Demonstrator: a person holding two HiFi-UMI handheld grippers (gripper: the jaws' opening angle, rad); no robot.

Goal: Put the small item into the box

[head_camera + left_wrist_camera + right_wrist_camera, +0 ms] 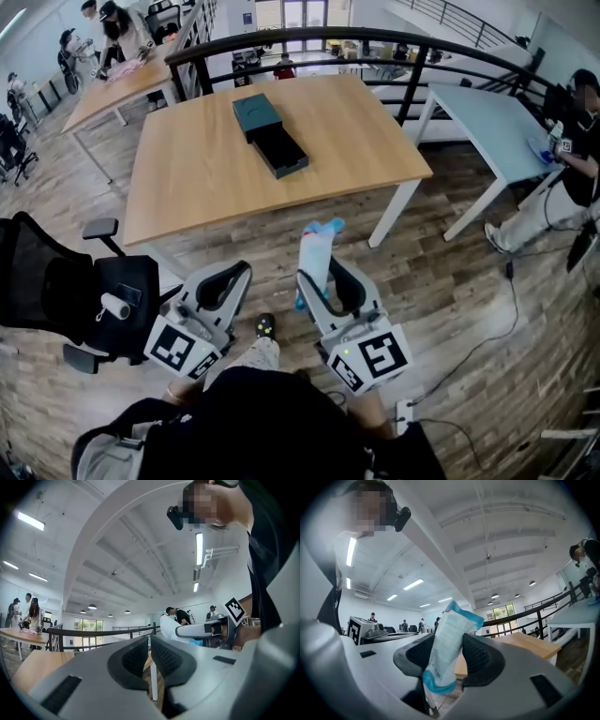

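Observation:
A dark teal box lies open on the wooden table (206, 178): its tray (281, 152) sits nearer me and its lid (253, 112) lies just behind it. My right gripper (322, 261) is held low in front of the table's near edge, shut on a white packet with blue ends (317, 246). The packet (452, 625) stands upright between the right gripper's (451, 640) pads and pokes out above them. My left gripper (242, 274) is beside it, shut, with nothing between its jaws. The left gripper (150, 641) points towards the table.
A black office chair (56, 281) stands close on my left. A white table (497, 122) and a person (577, 150) are at the right. A dark railing (375, 42) runs behind the wooden table. A cable and a power strip (405, 412) lie on the floor.

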